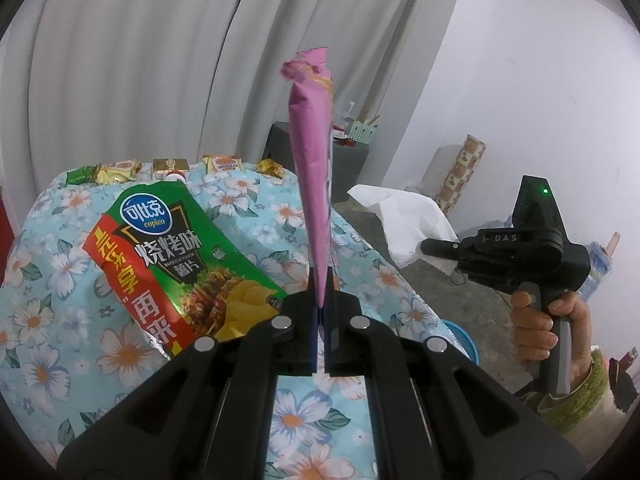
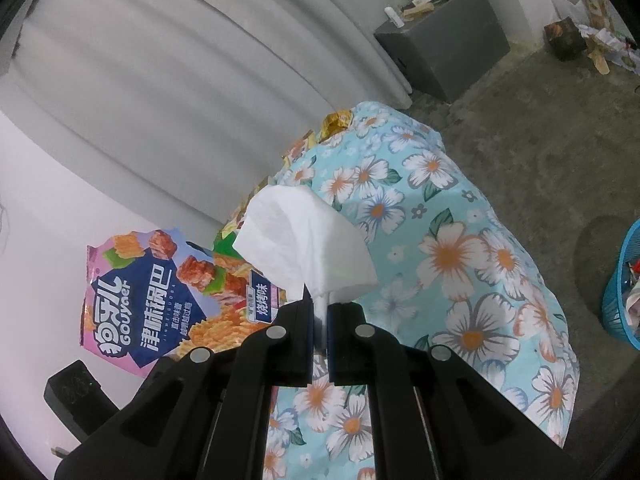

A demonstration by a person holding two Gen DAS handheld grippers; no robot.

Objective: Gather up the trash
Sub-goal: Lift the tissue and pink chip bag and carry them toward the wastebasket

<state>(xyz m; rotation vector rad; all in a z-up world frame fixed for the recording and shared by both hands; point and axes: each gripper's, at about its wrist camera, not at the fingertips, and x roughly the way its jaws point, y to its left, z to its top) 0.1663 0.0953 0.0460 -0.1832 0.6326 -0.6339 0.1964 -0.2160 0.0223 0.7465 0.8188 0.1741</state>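
The left gripper [image 1: 320, 300] is clamped on the lower edge of a pink snack bag [image 1: 312, 168], seen edge-on from the left wrist as a tall, narrow strip standing up from the closed jaws with its crumpled top in front of the grey curtain [image 1: 140, 60]. From the right wrist the same bag [image 2: 160, 300] shows its printed face, pink and dark blue with pictures of crinkled crisps, held up at the left before a pale wall. The right gripper [image 2: 319, 312] pinches a white tissue [image 2: 304, 240] that fans out above its nearly closed jaws; in the left wrist view that gripper [image 1: 436, 248] sits to the right, a hand [image 1: 548, 324] wrapped around its handle and the tissue [image 1: 404, 220] spreading from its tip. Below both grippers lies a table under a light-blue floral cloth [image 2: 460, 240]. A green and red crisp bag [image 1: 168, 256] rests on the cloth just left of the left gripper, and a row of small gold wrappers [image 1: 172, 168] lines the far edge by the curtain. A blue basket [image 2: 620, 292] with scraps inside stands on the concrete floor [image 2: 540, 128] at the right, and a grey box [image 2: 448, 56] stands farther back.
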